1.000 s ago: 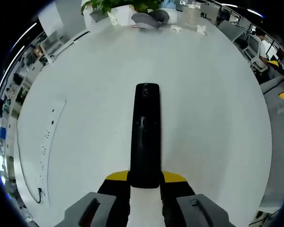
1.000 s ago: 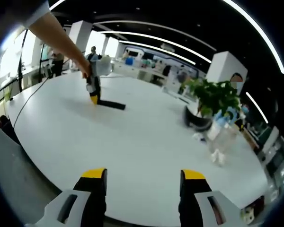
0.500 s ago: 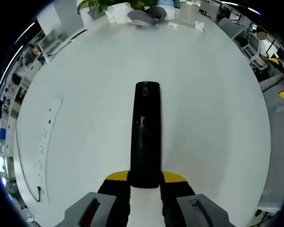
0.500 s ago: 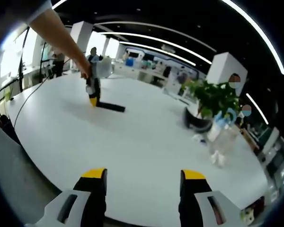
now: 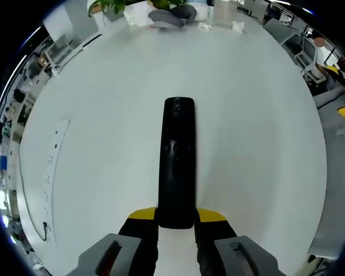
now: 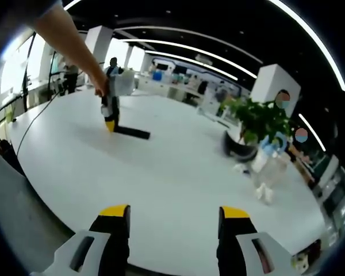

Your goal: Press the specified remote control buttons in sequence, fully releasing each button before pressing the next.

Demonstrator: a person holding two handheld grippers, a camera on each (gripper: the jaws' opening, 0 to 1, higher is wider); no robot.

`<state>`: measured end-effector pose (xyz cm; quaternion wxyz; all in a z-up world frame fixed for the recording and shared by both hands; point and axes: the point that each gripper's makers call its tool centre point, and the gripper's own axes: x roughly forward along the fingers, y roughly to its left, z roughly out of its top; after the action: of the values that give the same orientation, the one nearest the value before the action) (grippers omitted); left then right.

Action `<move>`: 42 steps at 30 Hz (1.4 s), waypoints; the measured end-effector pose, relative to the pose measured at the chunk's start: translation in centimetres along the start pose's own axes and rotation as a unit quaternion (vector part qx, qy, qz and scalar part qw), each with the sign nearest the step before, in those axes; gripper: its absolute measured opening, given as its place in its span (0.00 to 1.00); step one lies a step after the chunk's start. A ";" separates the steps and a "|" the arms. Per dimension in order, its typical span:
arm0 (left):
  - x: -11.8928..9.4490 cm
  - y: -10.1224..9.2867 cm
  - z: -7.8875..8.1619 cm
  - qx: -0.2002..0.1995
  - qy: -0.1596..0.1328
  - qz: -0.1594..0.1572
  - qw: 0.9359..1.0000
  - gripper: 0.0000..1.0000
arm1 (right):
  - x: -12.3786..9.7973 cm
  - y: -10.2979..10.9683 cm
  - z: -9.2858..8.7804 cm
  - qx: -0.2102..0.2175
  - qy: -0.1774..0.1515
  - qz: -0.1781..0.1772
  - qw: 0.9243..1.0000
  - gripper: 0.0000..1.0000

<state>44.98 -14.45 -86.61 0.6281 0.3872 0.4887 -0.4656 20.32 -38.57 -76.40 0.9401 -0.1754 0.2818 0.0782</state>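
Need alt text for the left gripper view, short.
A black remote control is clamped at its near end between the left gripper jaws, pointing away over a white round table. A white power strip lies at the table's left edge, and a potted plant stands at the far edge.

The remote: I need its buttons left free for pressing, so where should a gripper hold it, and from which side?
Probably by the near end. The remote is a long, narrow black bar flat on the table, so jaws span its width easily. Coming in along its length from that end, as the left gripper now sits, leaves the buttons on the far part uncovered.
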 end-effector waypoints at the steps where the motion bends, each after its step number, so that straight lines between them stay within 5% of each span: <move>1: -0.1 -0.4 -0.1 0.000 0.001 -0.001 1.000 0.23 | 0.0 0.0 0.0 -0.001 -0.001 -0.001 1.000 0.60; 42: -0.5 -7.9 -0.8 0.028 -0.005 -0.005 1.000 0.23 | -0.3 0.0 0.8 0.000 -0.025 -0.001 1.000 0.60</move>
<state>37.10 -15.75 -86.51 0.6172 0.3997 0.4745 -0.4840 20.48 -38.30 -75.56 0.9467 -0.1741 0.2585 0.0816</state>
